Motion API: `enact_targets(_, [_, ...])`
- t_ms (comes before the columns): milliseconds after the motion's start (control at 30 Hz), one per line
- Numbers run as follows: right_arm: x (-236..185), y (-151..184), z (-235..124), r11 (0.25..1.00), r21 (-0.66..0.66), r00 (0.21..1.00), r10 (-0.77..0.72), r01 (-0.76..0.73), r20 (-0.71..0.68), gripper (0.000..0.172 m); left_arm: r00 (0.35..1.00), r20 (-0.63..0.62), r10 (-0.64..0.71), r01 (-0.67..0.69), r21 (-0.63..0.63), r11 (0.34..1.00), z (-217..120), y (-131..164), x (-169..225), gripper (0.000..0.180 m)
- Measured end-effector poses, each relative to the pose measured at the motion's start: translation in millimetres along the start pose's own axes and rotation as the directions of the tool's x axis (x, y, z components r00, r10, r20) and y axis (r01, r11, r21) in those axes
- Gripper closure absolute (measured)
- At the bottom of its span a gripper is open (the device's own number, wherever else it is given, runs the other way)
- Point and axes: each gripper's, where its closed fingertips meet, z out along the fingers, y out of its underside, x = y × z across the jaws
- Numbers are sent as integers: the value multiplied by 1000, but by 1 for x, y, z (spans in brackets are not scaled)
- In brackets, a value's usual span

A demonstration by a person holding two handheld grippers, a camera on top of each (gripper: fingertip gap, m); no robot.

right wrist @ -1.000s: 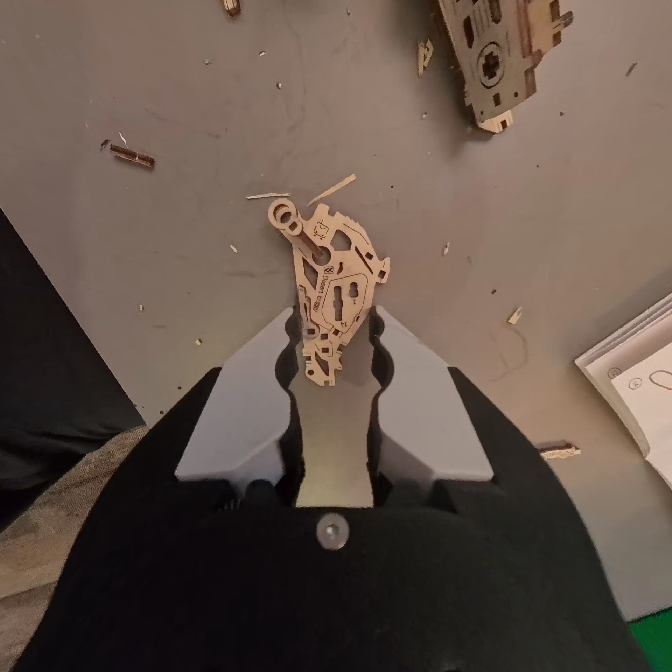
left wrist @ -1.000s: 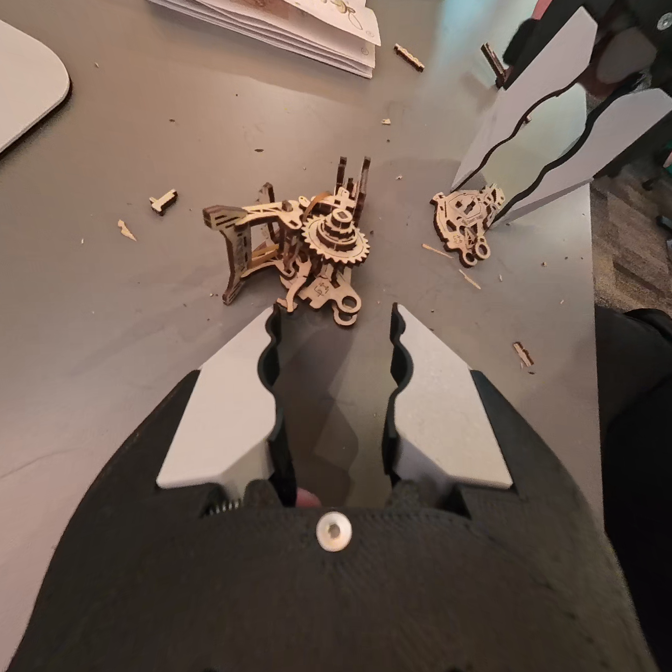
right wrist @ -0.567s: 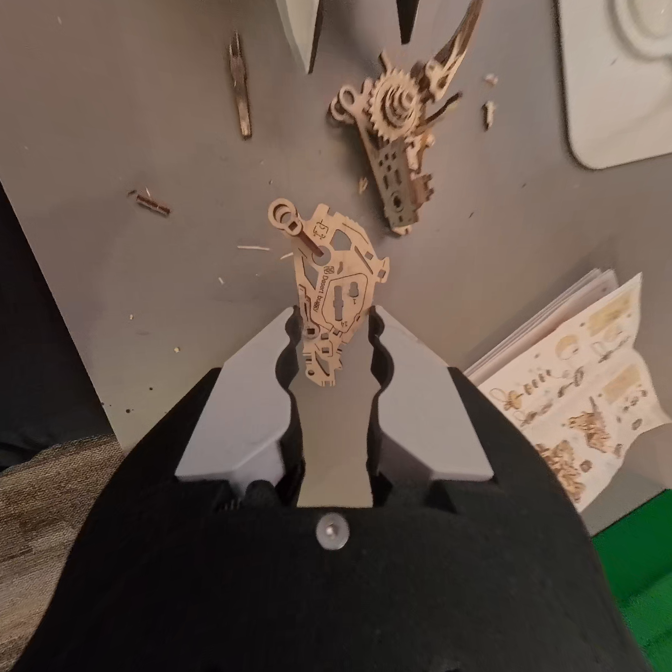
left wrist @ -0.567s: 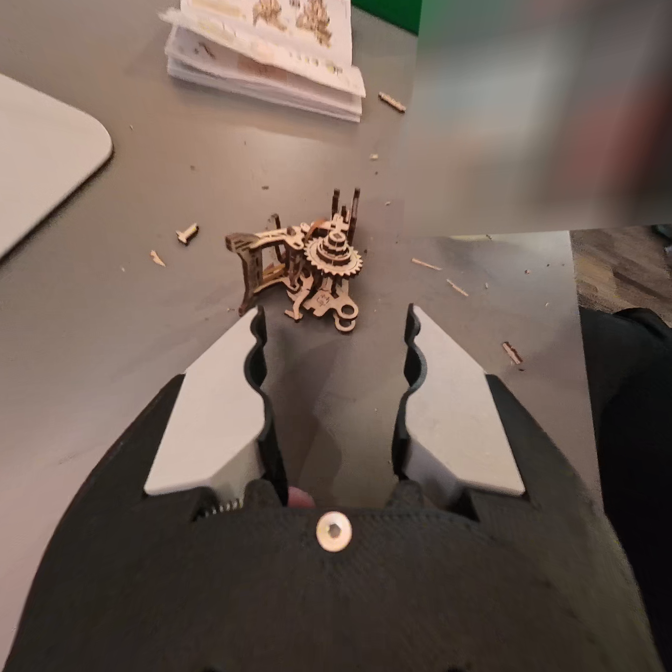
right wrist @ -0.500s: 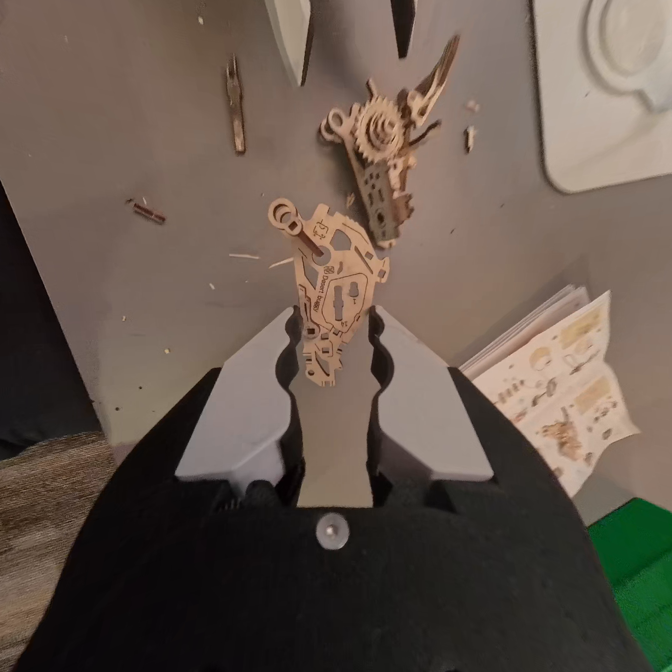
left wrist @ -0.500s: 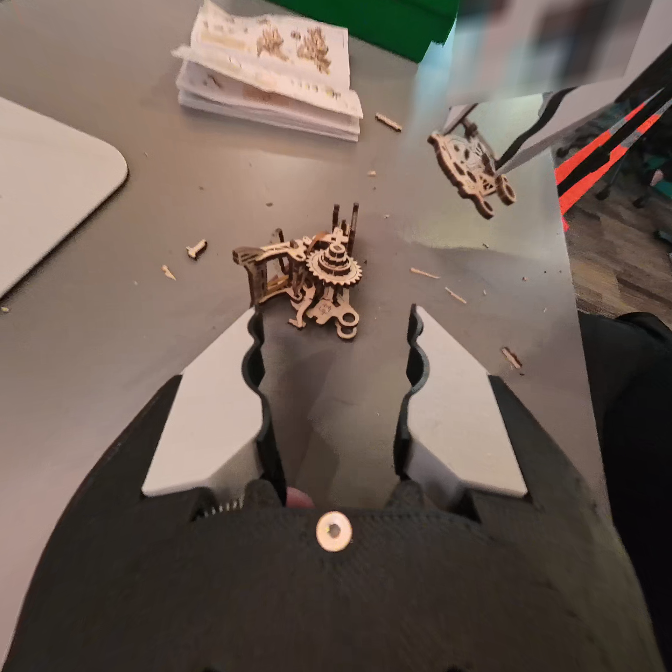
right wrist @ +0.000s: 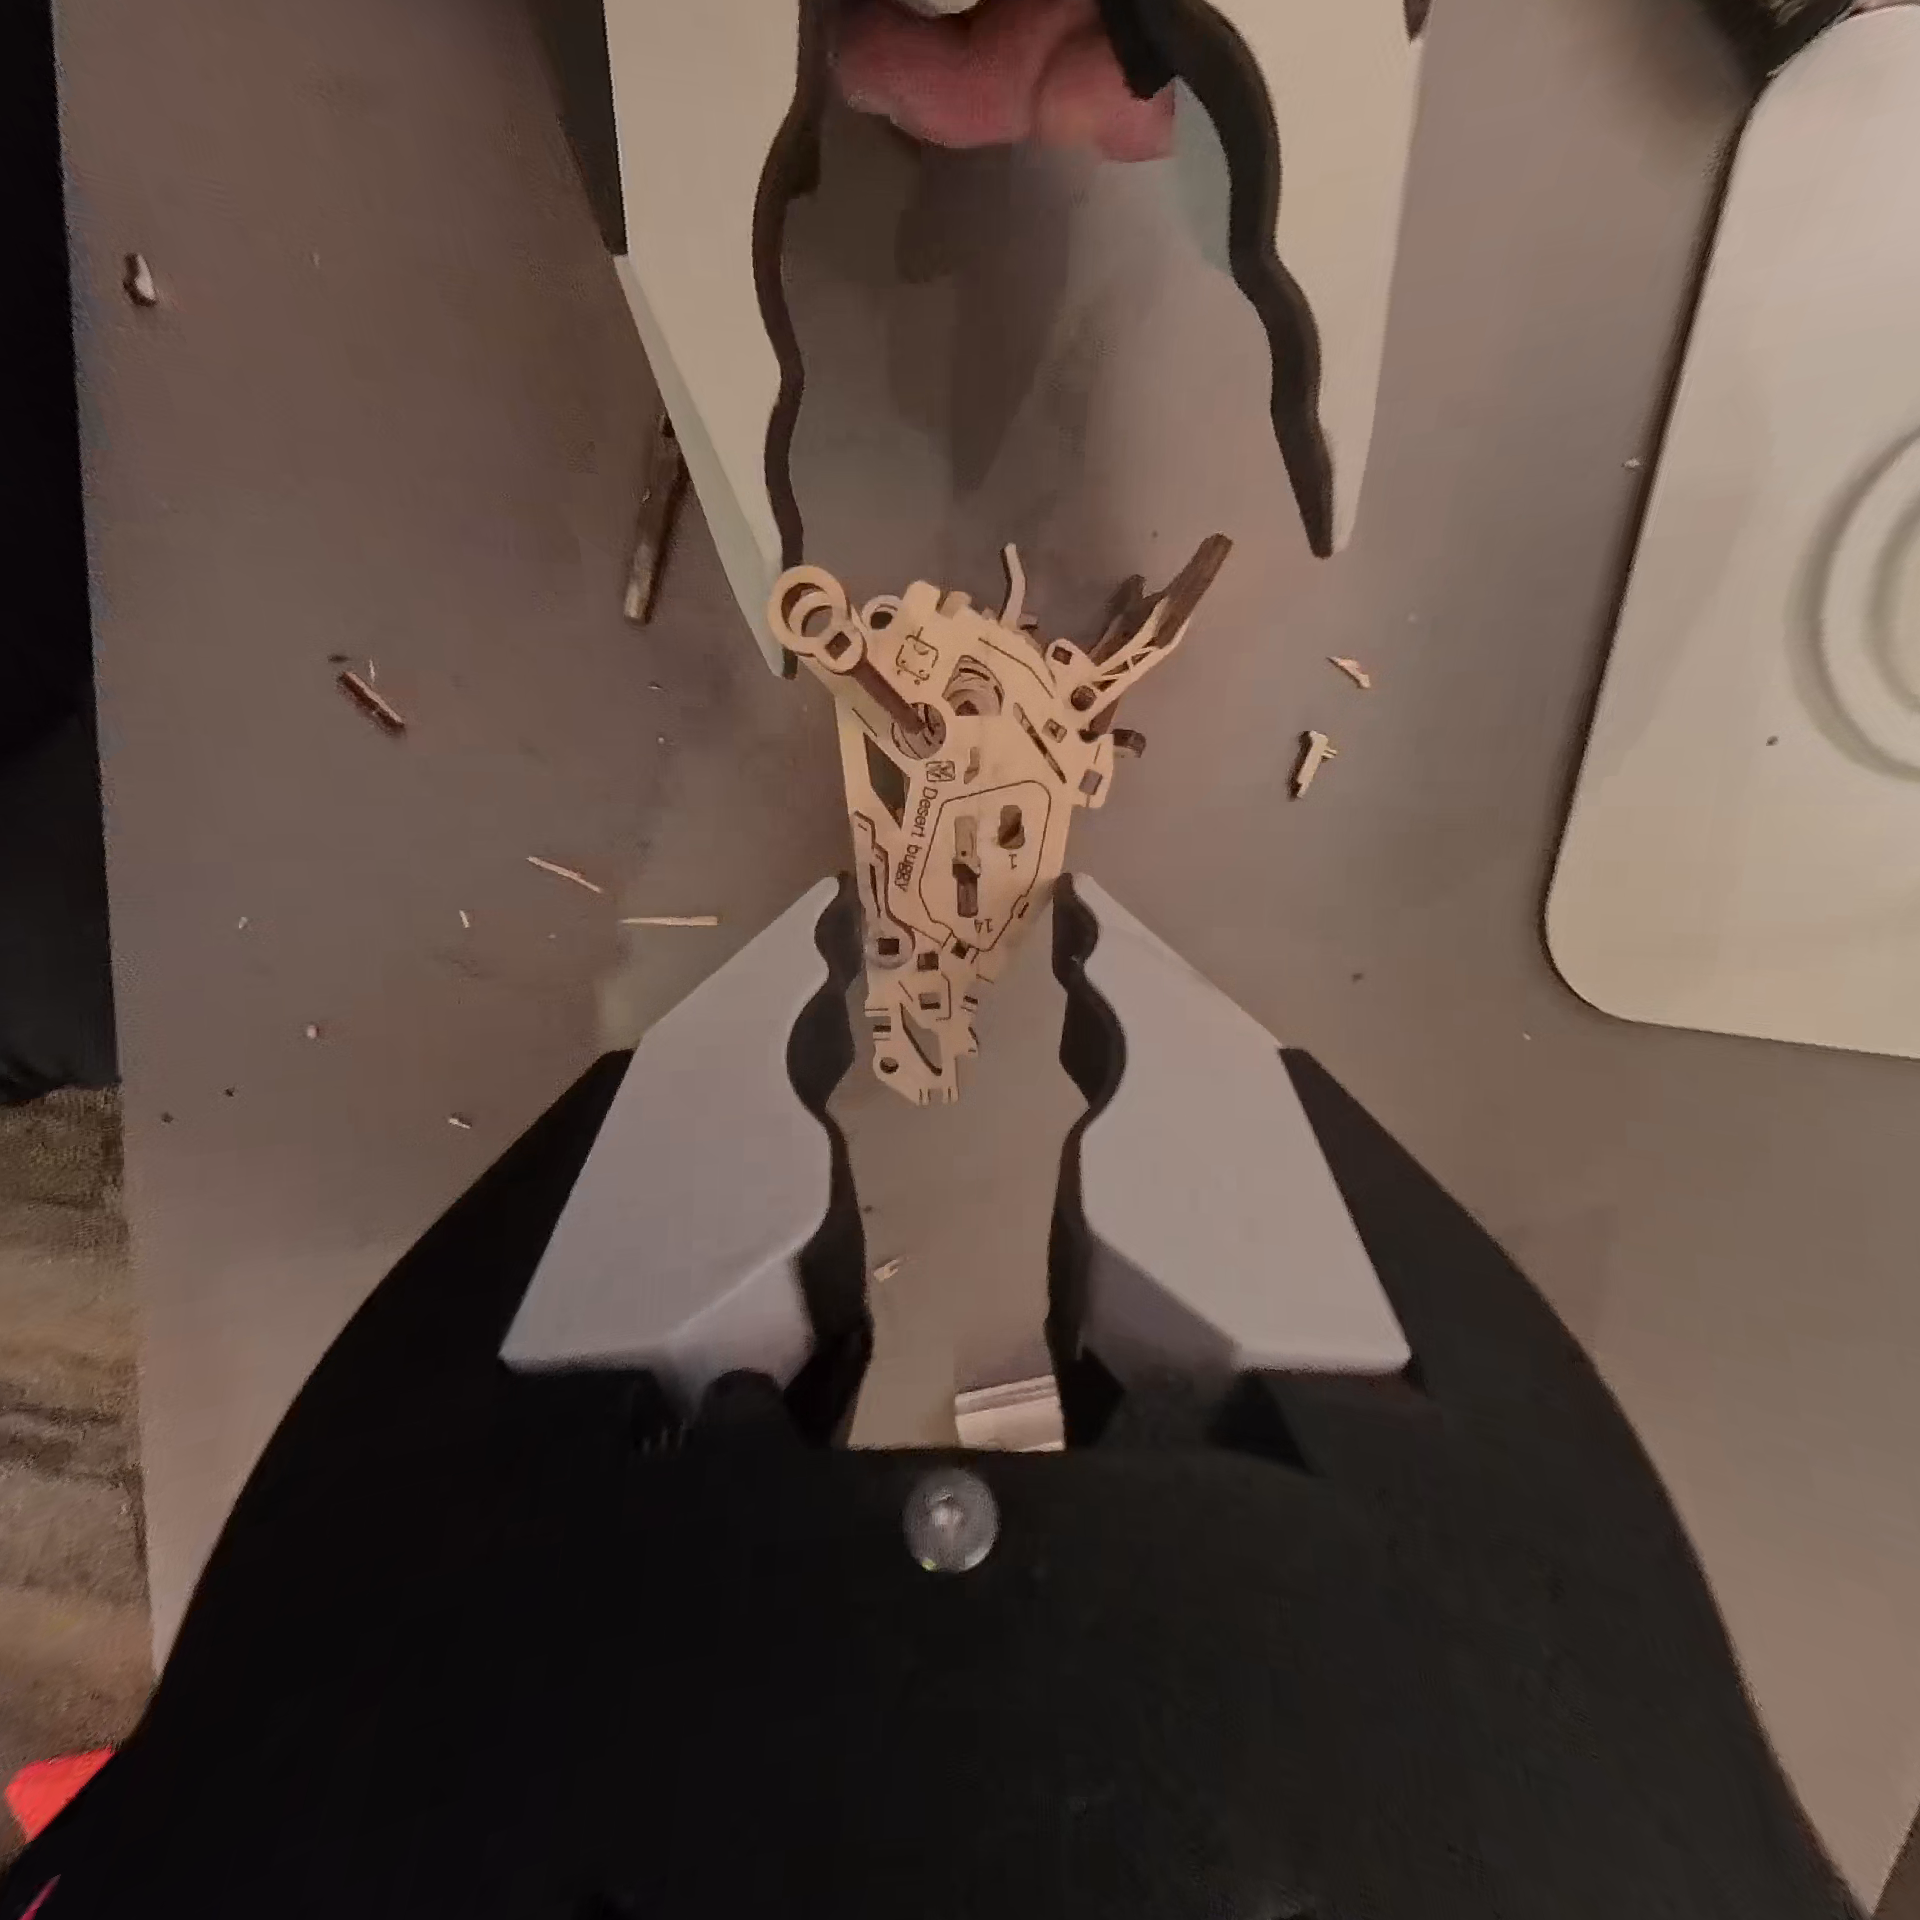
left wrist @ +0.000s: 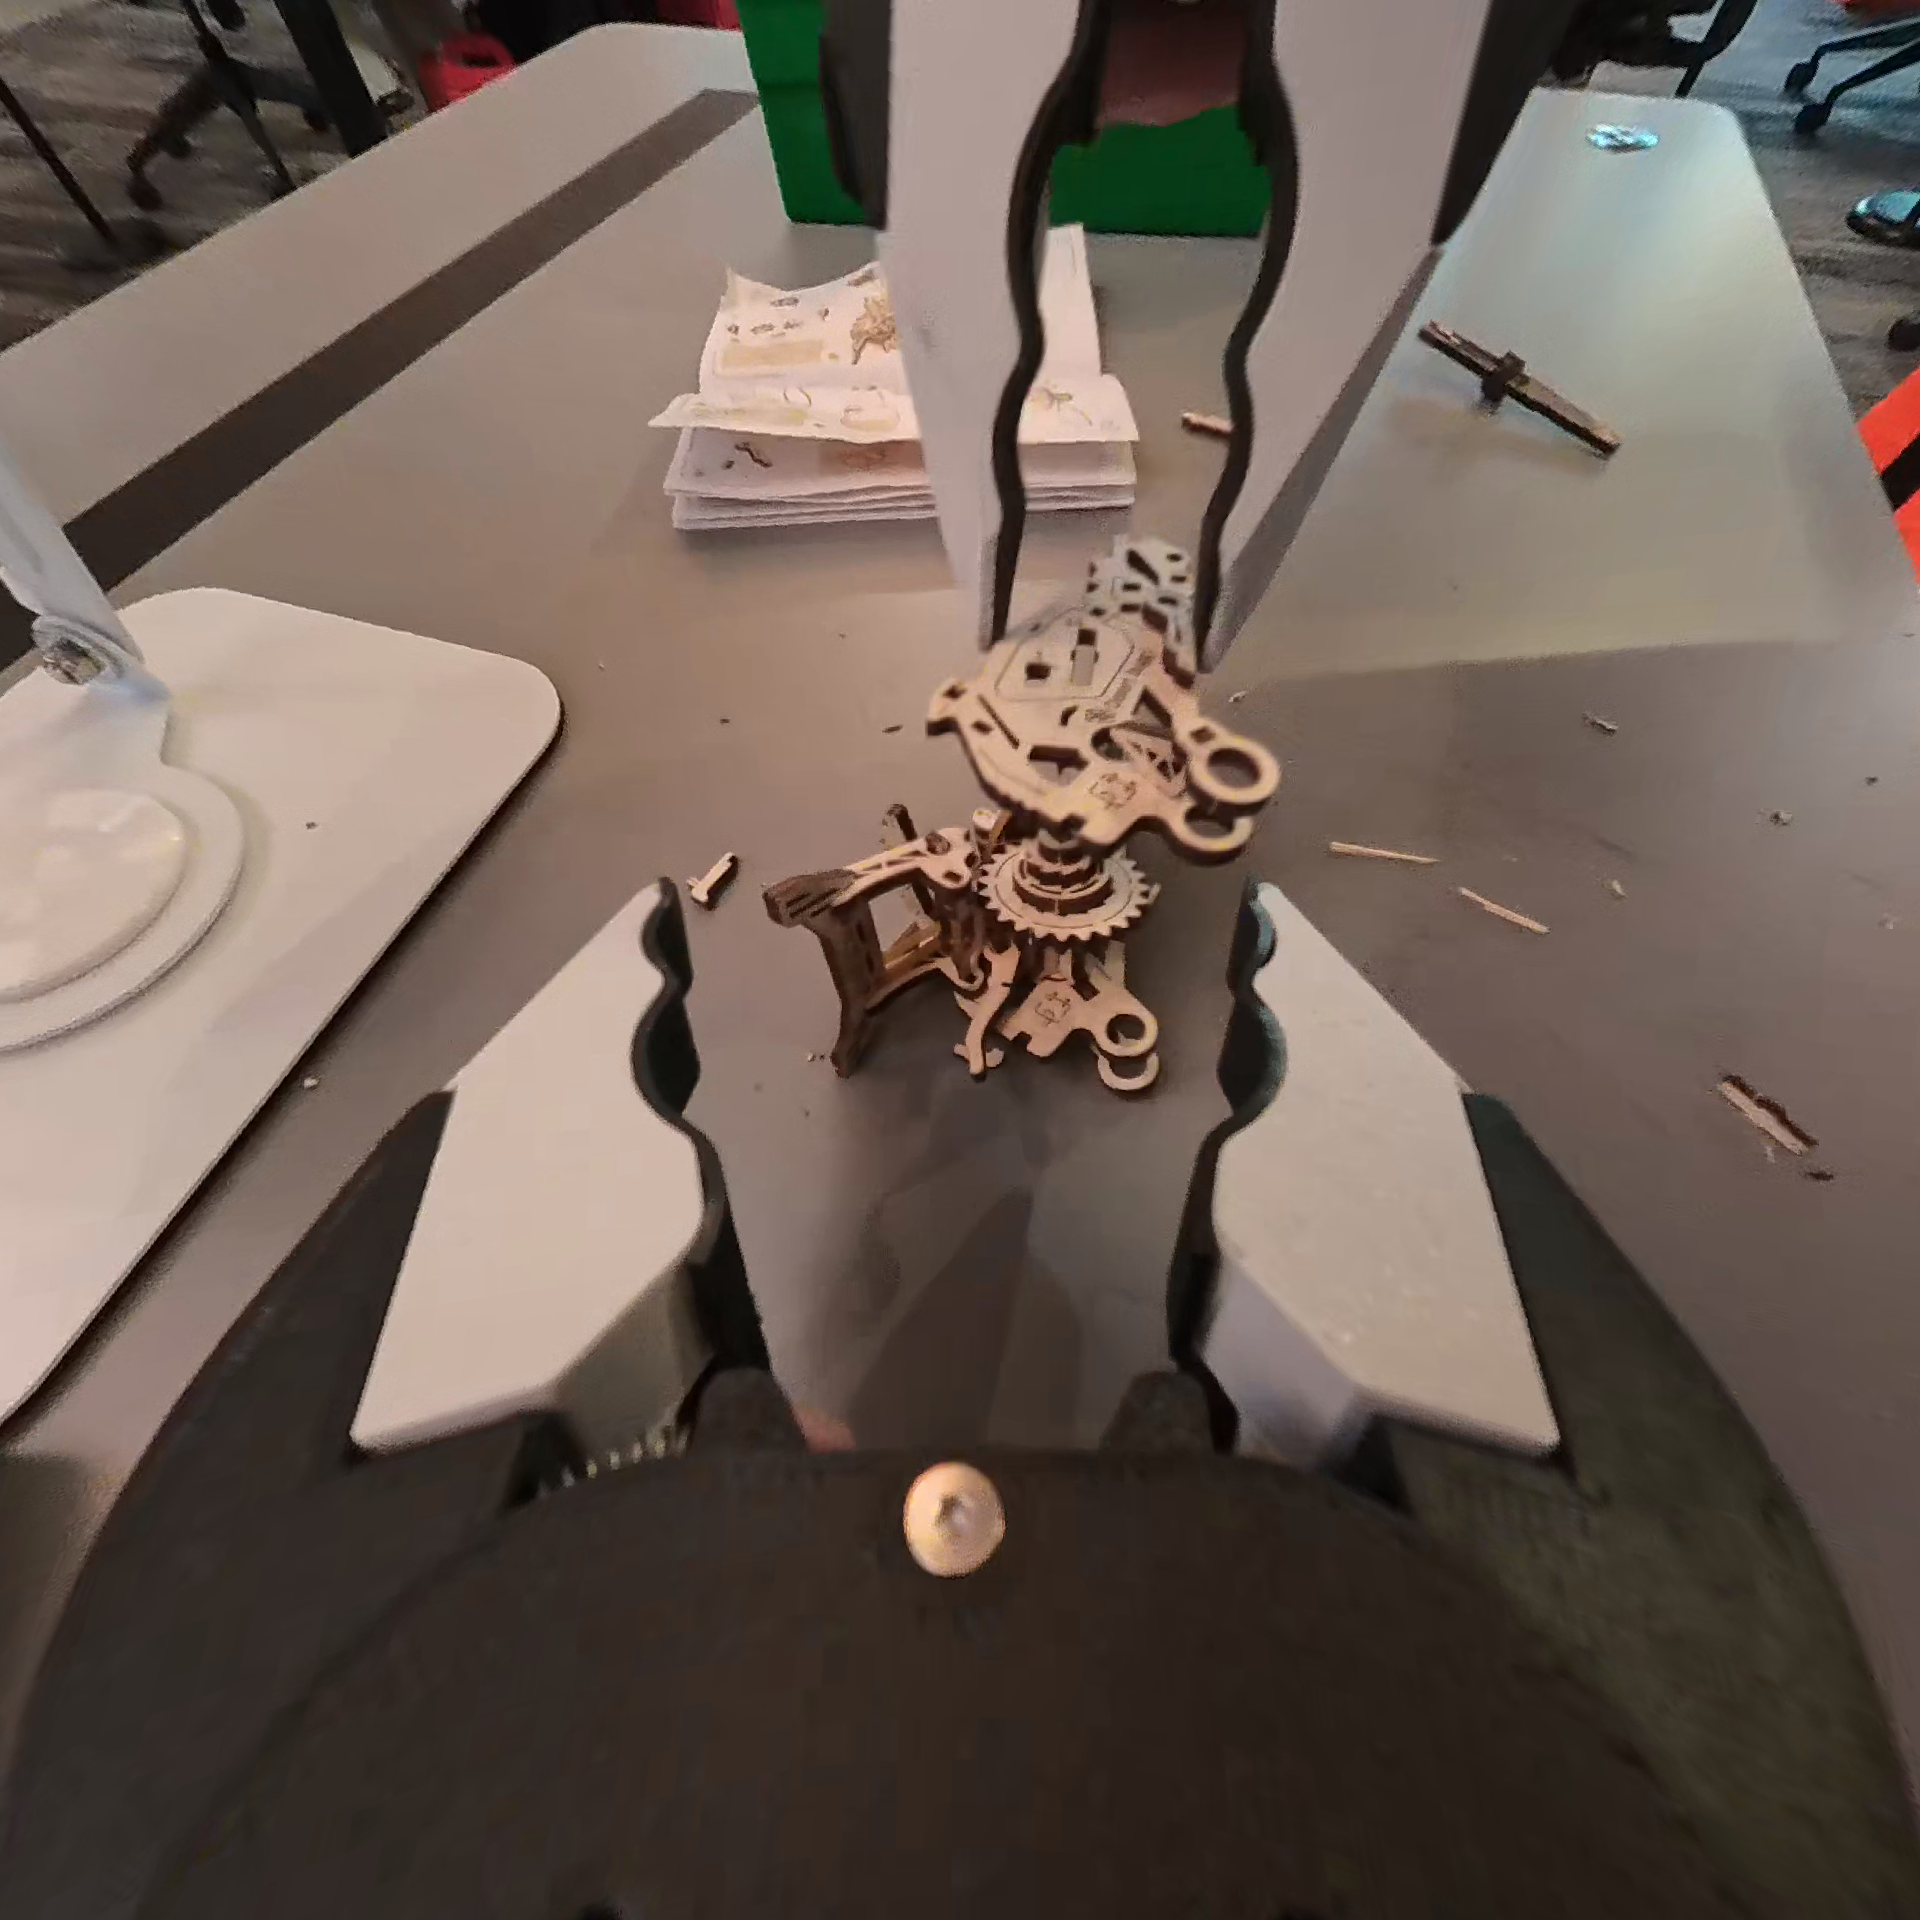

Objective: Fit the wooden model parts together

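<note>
A partly built wooden gear assembly (left wrist: 997, 935) stands on the grey table (left wrist: 520, 582). My left gripper (left wrist: 961, 914) is open wide and empty, with its fingertips on either side of the assembly's near end, not touching it. My right gripper (right wrist: 956, 904) is shut on a flat pale wooden plate (right wrist: 956, 831), gripping it by its edges. In the left wrist view that gripper (left wrist: 1101, 623) comes in from the top and holds the plate (left wrist: 1091, 738) just above the gear. In the right wrist view the assembly (right wrist: 1143, 623) shows under the plate, and the left gripper (right wrist: 1049, 540) is beyond it.
A white base plate (left wrist: 260, 779) lies at the left; it also shows in the right wrist view (right wrist: 1766, 623). A stack of instruction sheets (left wrist: 831, 468) and a green box (left wrist: 1143, 177) lie behind. A dark wooden stick (left wrist: 1507, 384), a small peg (left wrist: 712, 878) and splinters lie scattered about. The tips of one gripper are about 5 cm away from the tips of the other. The left tips stand about 6 cm off the small peg (left wrist: 712, 878). The right camera catches it too, in the right wrist view (right wrist: 1309, 758).
My left jaws opened wider around the assembly. My right gripper carried the plate from the right side to just above the gear, with the grasp unchanged.
</note>
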Motion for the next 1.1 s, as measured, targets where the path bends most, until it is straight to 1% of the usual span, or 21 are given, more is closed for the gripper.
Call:
enact_targets(233, [10,1,3,1000,11,998,-20,20,62,137,999,-14,29,-30,-5,1000,6,-2,0,82])
enact_targets(333, [11,3,6,1000,7,995,-22,21,94,137,998,-27,52,-51,40,998,4,-9,4,84])
enact_targets(433, [10,2,8,999,18,992,-31,29,124,137,998,-14,65,-64,78,995,1,-15,3,90])
enact_targets(467, [10,1,8,999,22,991,-34,31,131,137,997,-4,73,-73,84,994,0,-16,3,92])
enact_targets(600, [10,0,9,998,35,987,-47,42,152,137,985,60,162,-169,133,977,-8,-28,6,116])
enact_targets(633, [10,-1,9,998,42,986,-50,44,159,137,982,59,177,-184,149,972,-10,-31,9,123])
enact_targets(700, [11,-1,10,997,51,984,-57,50,166,137,975,87,206,-218,167,962,-15,-36,11,131])
enact_targets(767, [10,1,10,997,51,982,-59,50,180,137,967,84,239,-250,174,952,-17,-36,18,140])
enact_targets(933, [8,-2,11,995,83,978,-77,62,195,137,957,83,277,-287,138,948,-12,-29,22,147])
enact_targets(1100, [11,-3,13,994,82,975,-89,73,202,137,955,70,287,-294,120,948,-8,-24,25,157])
